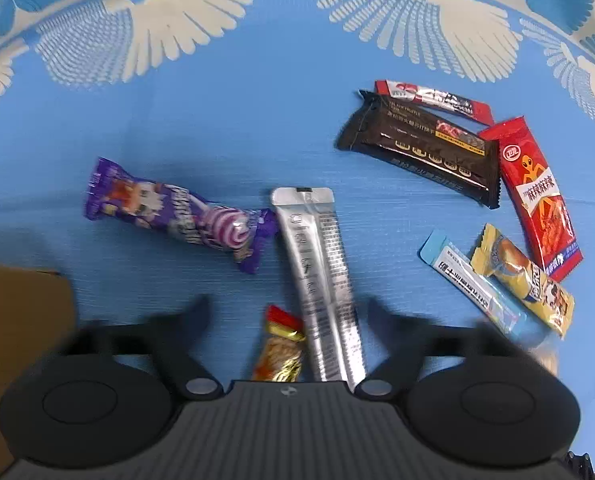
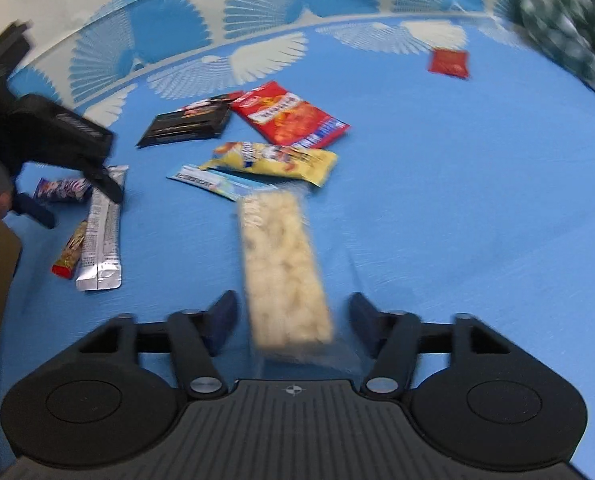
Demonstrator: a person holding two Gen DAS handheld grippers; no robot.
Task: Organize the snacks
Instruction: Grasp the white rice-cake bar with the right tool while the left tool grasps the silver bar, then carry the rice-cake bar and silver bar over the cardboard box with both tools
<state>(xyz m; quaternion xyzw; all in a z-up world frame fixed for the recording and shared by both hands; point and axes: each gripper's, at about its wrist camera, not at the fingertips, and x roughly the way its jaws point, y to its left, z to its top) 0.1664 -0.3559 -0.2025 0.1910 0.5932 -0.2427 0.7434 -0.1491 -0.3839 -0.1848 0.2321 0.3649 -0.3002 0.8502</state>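
Note:
Snack packets lie on a blue cloth. In the left wrist view my left gripper point(image 1: 287, 308) is open over a long silver sachet point(image 1: 321, 276) and a small red-gold candy point(image 1: 281, 348), both between its fingers. A purple lollipop packet point(image 1: 177, 214) lies to the left. My right gripper point(image 2: 293, 314) is open with a clear pack of pale puffed bar point(image 2: 283, 268) lying between its fingers, untouched. The left gripper also shows in the right wrist view point(image 2: 97, 180) above the silver sachet point(image 2: 101, 236).
A black bar point(image 1: 421, 148), red packets point(image 1: 537, 196), a yellow packet point(image 1: 525, 276) and a light blue stick point(image 1: 469, 280) lie at right. A small red packet point(image 2: 448, 63) lies far off. A brown box edge point(image 1: 13, 320) is at left.

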